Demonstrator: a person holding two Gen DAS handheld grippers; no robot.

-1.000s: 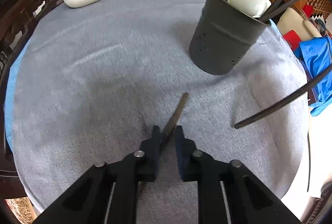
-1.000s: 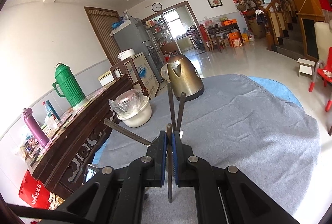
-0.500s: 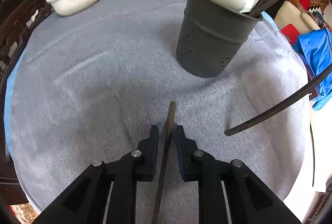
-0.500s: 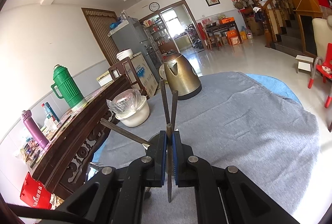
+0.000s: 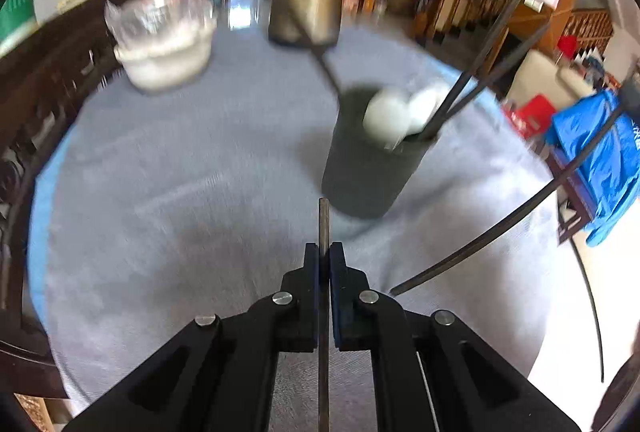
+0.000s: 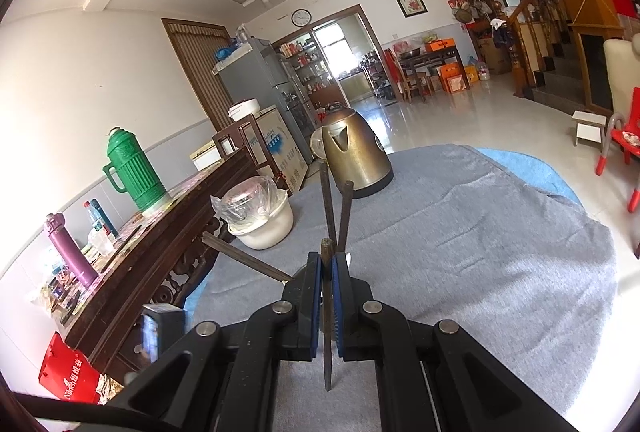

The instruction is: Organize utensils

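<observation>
My left gripper [image 5: 324,252] is shut on a dark chopstick [image 5: 323,220], lifted off the grey tablecloth [image 5: 180,192] and pointing toward the dark grey utensil holder [image 5: 368,172]. The holder stands upright and holds white spoons [image 5: 386,116] and dark chopsticks [image 5: 472,80]. My right gripper [image 6: 327,260] is shut on another dark chopstick [image 6: 327,312], held above the holder, whose chopsticks [image 6: 334,208] stick up just beyond the fingertips. That chopstick [image 5: 500,224] crosses the right side of the left wrist view.
A brass kettle [image 5: 308,4] and a white bowl covered in plastic [image 5: 164,48] stand at the far side of the round table. A dark wooden sideboard [image 6: 152,252] runs along the left. A blue cloth [image 5: 600,152] hangs off a chair to the right.
My left gripper closed on the chopstick that lay on the cloth and lifted it, tilting up so the room shows. The right gripper barely moved.
</observation>
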